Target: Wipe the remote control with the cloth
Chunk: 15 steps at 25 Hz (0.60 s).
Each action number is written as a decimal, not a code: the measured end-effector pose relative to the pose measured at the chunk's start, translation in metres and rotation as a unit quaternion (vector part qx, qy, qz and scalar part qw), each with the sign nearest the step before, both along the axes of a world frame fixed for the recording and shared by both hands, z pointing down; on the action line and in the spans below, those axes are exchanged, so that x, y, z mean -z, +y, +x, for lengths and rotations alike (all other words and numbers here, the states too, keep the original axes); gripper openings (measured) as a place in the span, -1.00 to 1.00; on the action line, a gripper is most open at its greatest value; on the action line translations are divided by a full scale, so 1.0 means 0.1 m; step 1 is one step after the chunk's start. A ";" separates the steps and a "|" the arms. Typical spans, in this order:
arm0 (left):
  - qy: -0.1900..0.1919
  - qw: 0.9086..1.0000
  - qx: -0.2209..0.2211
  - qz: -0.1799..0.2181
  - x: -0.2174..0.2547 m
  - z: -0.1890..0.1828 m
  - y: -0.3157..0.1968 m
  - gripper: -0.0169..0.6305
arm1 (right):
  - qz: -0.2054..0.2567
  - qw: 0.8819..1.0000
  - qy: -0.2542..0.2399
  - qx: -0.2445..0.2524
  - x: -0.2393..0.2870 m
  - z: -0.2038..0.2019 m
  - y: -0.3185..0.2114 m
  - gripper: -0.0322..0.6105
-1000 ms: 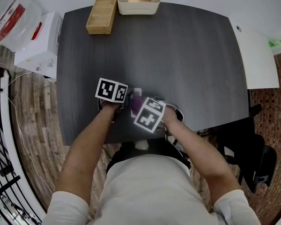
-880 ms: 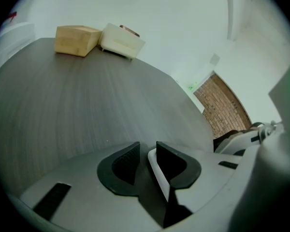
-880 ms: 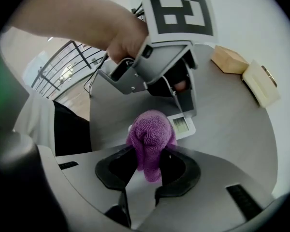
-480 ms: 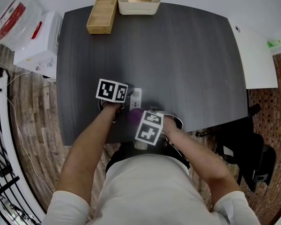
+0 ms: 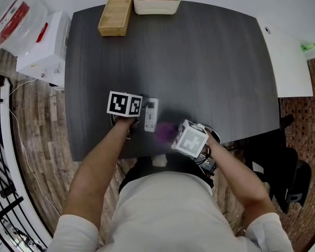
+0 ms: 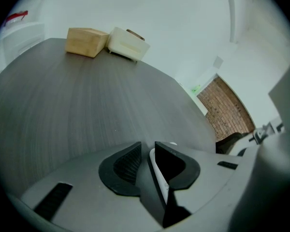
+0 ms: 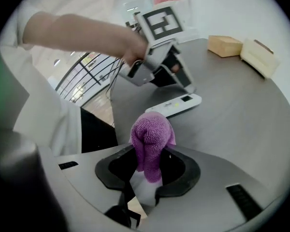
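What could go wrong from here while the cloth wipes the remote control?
The left gripper, whose jaws have just been closing, pinches only a thin edge of the remote control; a wiping push may twist it loose. The right gripper holds the cloth as a short bunch, so its hard jaws might scrape the remote.

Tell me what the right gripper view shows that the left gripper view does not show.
Only the right gripper view: the purple knitted cloth, a person's bare forearm, black railings. Only the left gripper view: a red brick wall. Both: the dark wood-grain table, the light wooden box, the cream plastic box, the slim white remote control.
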State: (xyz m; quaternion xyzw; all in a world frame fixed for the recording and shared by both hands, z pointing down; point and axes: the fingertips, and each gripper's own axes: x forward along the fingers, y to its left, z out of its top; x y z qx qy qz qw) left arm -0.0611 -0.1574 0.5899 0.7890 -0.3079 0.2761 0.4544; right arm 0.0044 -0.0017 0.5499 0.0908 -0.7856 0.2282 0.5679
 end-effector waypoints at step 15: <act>0.022 0.999 -0.013 0.029 0.19 0.10 0.09 -0.68 | 0.032 0.974 -0.018 -0.221 -0.23 0.21 -1.14 -0.52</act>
